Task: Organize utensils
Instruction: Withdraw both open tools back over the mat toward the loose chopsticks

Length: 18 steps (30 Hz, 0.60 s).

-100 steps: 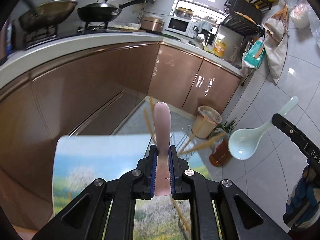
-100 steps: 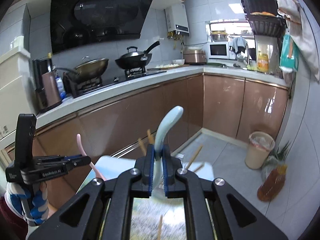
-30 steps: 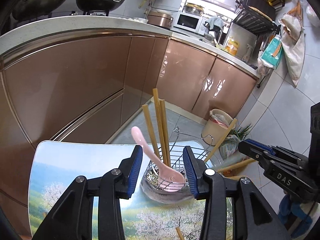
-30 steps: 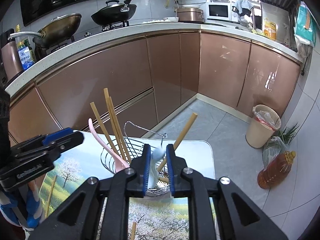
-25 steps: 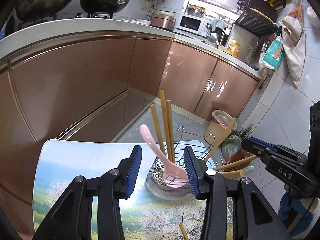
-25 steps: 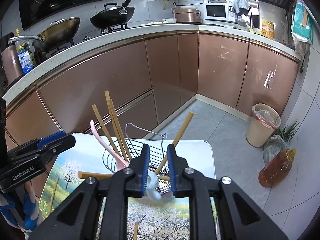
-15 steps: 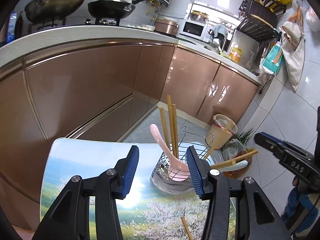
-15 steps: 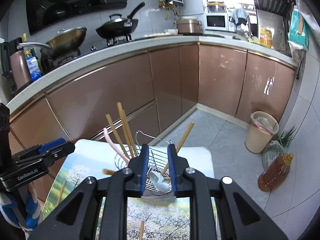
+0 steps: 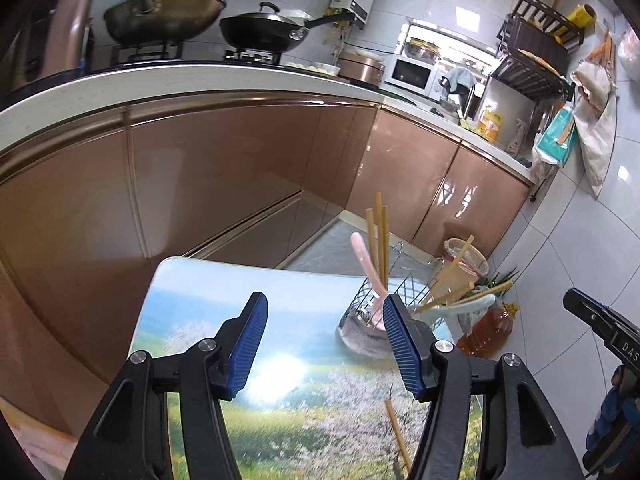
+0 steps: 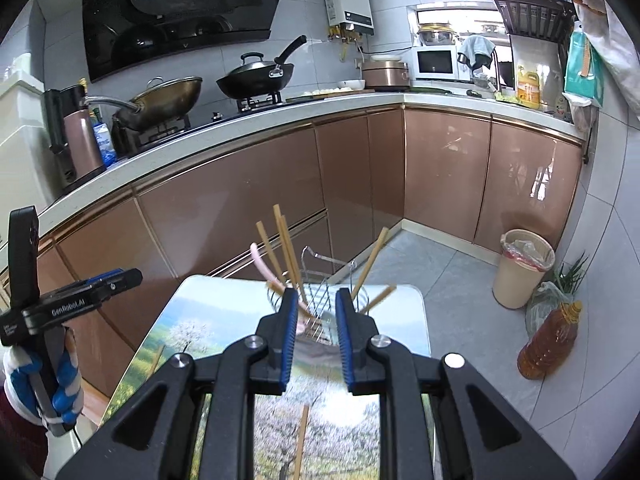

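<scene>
A wire utensil basket point(image 9: 362, 322) stands at the far right of a small table with a landscape print point(image 9: 280, 420). It holds a pink spoon point(image 9: 366, 264), a pale blue spoon point(image 9: 460, 306) and several wooden chopsticks point(image 9: 378, 240). The basket also shows in the right wrist view point(image 10: 318, 308). My left gripper point(image 9: 324, 344) is open and empty, left of the basket. My right gripper point(image 10: 317, 328) is open and empty, just in front of the basket. Loose chopsticks lie on the table point(image 9: 398, 436) point(image 10: 300, 436) point(image 10: 156, 358).
Copper kitchen cabinets point(image 10: 240, 208) run behind the table under a white counter with woks. On the floor to the right stand a bin point(image 10: 524, 272) and an oil bottle point(image 10: 550, 340).
My right gripper has let go of the pale blue spoon into the basket and drawn back, open. My left gripper has opened wider and pulled back to the left. The pink spoon stays in the basket.
</scene>
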Tool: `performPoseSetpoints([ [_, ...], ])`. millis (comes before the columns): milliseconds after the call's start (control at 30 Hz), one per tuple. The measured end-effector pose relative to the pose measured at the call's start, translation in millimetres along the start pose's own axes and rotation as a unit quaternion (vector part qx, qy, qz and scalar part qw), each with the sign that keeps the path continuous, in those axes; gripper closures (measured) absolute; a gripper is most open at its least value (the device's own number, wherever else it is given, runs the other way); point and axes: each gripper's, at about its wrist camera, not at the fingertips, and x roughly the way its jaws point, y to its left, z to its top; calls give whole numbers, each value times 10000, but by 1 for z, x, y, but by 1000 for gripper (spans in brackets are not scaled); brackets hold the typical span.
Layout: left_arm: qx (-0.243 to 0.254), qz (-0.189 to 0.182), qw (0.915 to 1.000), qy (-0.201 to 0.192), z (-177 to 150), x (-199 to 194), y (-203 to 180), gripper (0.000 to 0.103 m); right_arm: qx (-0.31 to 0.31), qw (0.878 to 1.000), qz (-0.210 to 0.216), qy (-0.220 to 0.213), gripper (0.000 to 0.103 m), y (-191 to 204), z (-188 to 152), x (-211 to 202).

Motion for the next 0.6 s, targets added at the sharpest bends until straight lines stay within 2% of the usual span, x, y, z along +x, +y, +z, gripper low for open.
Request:
performPoseSetpoints([
  [600,-151,230,9983,-506,-49,-111,32,44,-47,9995,173,-255,85,26,-50,-90],
])
